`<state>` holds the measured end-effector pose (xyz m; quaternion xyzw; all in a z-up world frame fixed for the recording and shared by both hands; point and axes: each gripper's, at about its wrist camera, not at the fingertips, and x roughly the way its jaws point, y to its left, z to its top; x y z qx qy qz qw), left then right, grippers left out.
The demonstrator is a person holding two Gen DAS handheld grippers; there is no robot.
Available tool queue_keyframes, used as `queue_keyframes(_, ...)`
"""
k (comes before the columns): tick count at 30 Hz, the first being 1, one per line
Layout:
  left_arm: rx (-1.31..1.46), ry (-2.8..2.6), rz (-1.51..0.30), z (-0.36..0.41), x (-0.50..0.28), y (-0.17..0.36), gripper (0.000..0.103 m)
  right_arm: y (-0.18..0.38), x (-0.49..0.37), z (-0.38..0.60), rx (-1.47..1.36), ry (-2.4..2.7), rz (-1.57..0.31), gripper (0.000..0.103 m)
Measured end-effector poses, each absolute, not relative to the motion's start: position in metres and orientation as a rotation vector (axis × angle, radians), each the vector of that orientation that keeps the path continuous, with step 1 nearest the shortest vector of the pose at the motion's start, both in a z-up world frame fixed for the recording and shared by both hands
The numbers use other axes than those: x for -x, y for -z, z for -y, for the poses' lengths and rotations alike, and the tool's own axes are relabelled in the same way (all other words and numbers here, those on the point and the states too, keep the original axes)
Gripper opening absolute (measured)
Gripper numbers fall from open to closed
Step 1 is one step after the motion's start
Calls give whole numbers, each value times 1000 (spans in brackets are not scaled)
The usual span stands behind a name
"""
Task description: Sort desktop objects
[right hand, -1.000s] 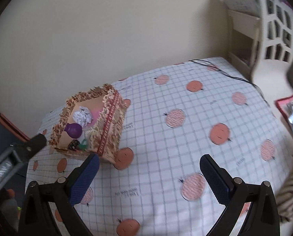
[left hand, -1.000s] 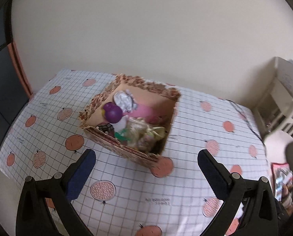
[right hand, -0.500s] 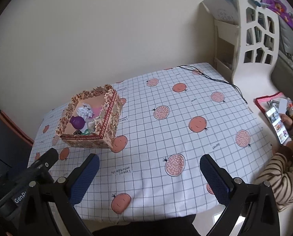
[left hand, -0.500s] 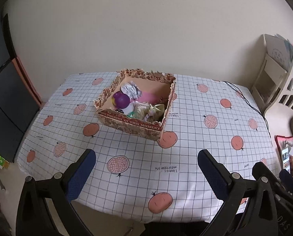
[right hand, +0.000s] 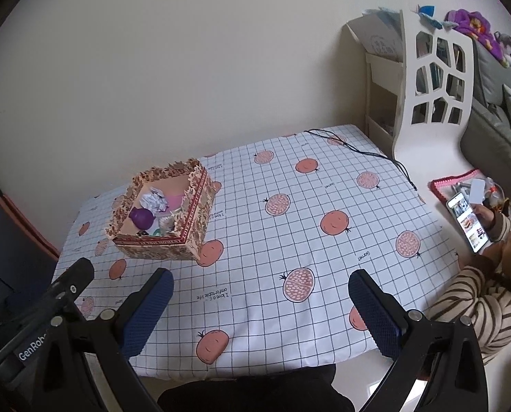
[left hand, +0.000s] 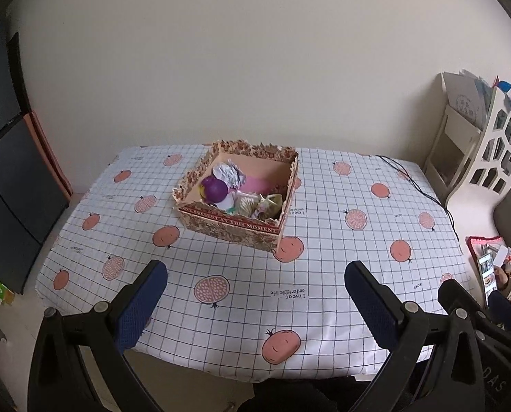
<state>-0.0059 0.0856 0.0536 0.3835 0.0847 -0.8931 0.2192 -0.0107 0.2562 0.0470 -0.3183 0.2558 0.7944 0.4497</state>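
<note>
Box [left hand: 236, 202] of sorted bits sits mid-tablecloth [left hand: 324, 206], toward the wall — light, flimsy card, so grip a side wall low; left gripper [left hand: 255, 304] and right gripper [right hand: 260, 309] both spread wide, empty, well short of box.

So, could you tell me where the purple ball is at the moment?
The purple ball lies inside the patterned box at its left side, beside the crumpled foil; the right wrist view shows that box on the table's far left.
</note>
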Motion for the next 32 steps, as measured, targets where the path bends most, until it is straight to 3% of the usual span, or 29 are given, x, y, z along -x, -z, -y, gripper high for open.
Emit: queue_keyframes(32, -963, 2482, -221, -85, -13, -71, 103, -64, 9, -239, 758, -1980, -586, 103)
